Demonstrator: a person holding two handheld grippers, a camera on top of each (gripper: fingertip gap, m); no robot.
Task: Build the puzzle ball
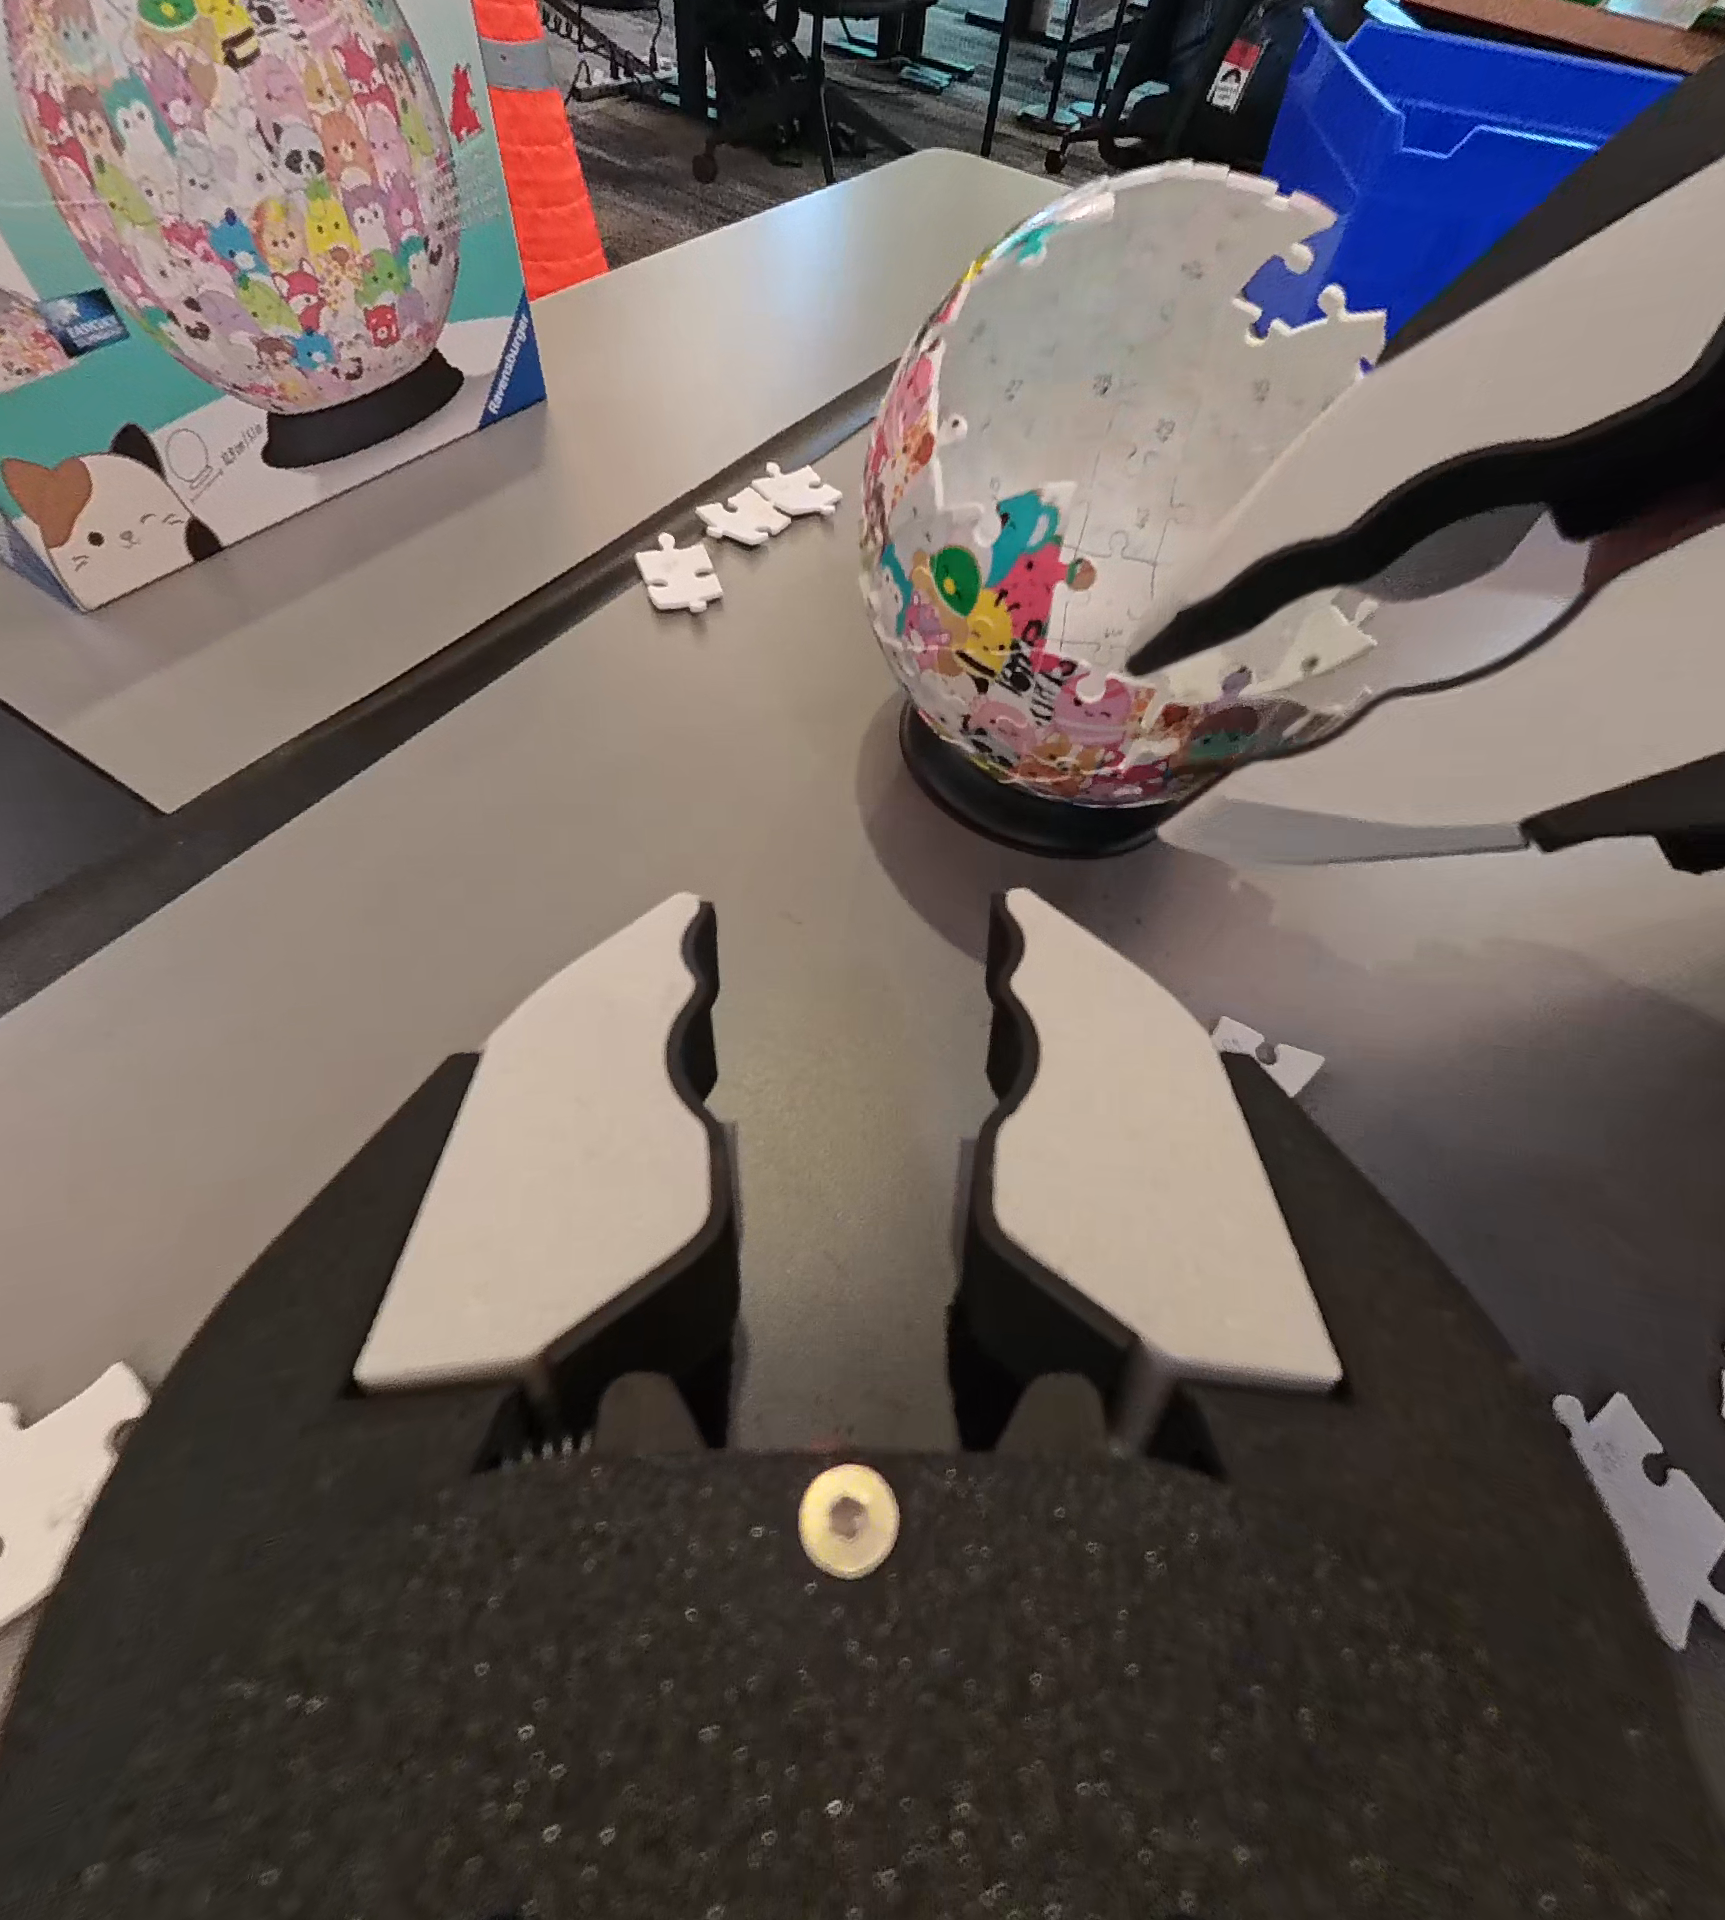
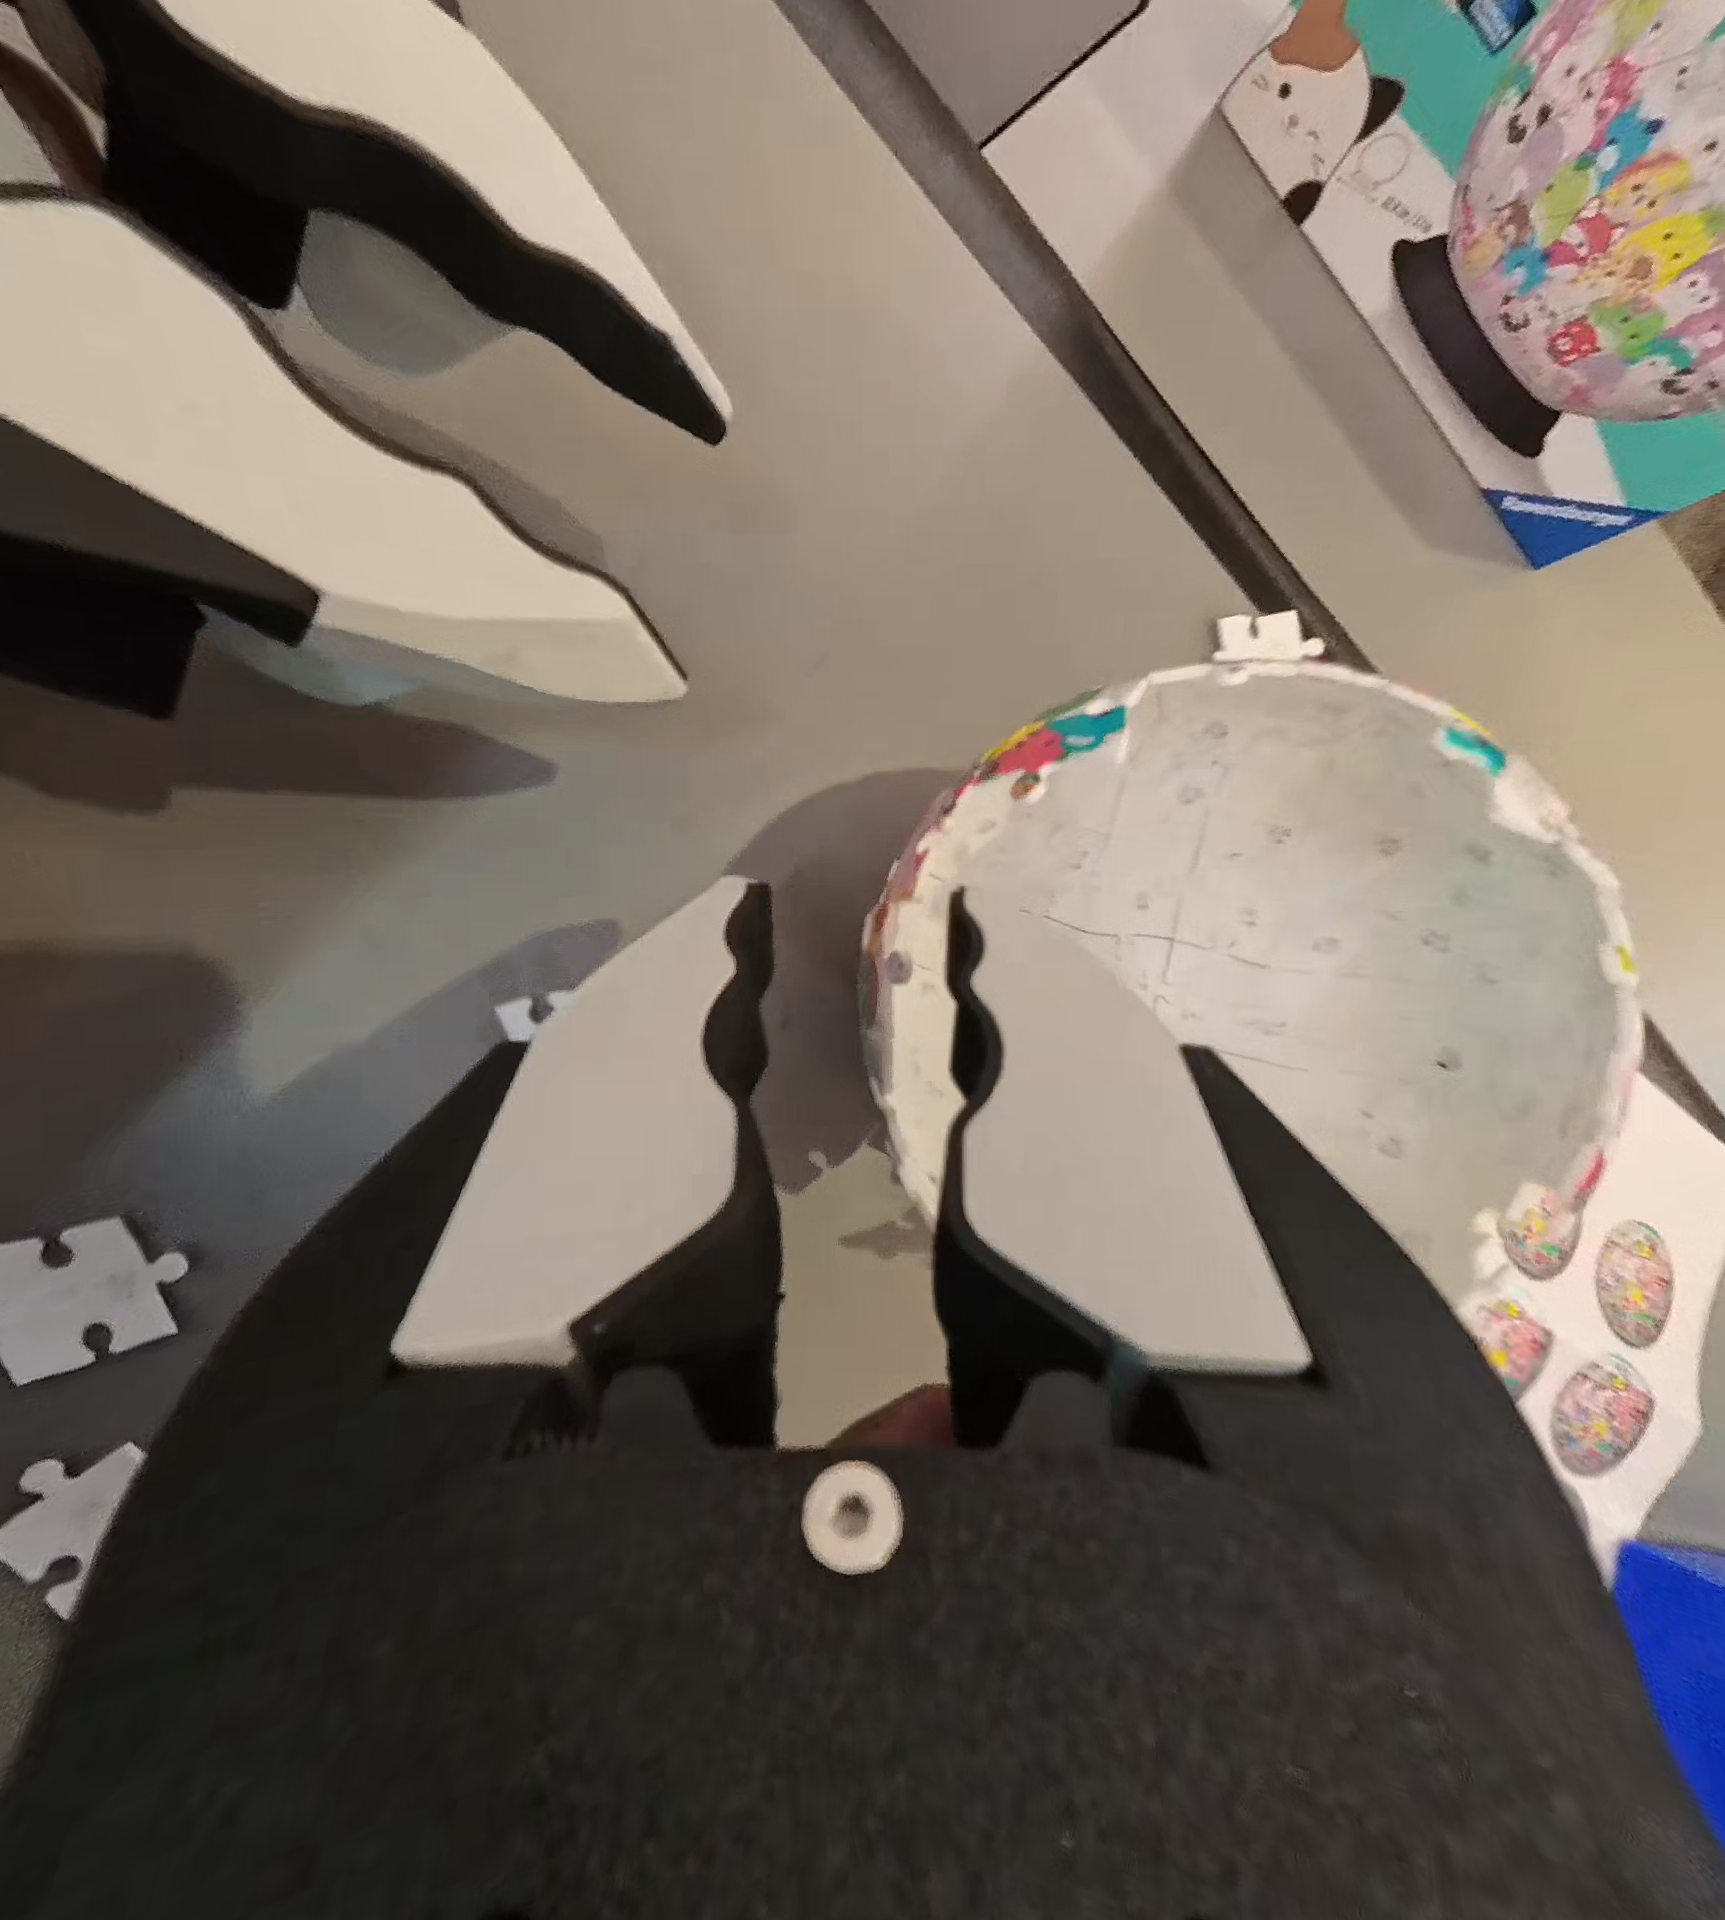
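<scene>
Left wrist view: half-built puzzle ball (image 1: 1034, 499) on black stand (image 1: 1024, 805), both grippers' jaws apart, empty.

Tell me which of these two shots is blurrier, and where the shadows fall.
Right wrist view is softer: the puzzle ball and the left gripper look smeared, and dark shadows lie on the table under that gripper. Left wrist view is sharper, bent at its edges, with a shadow around the ball's stand.

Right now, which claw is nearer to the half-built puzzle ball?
Right. The right claw is at the open rim of the puzzle ball, one finger inside the shell. The left claw hovers apart from it, over bare table.
</scene>
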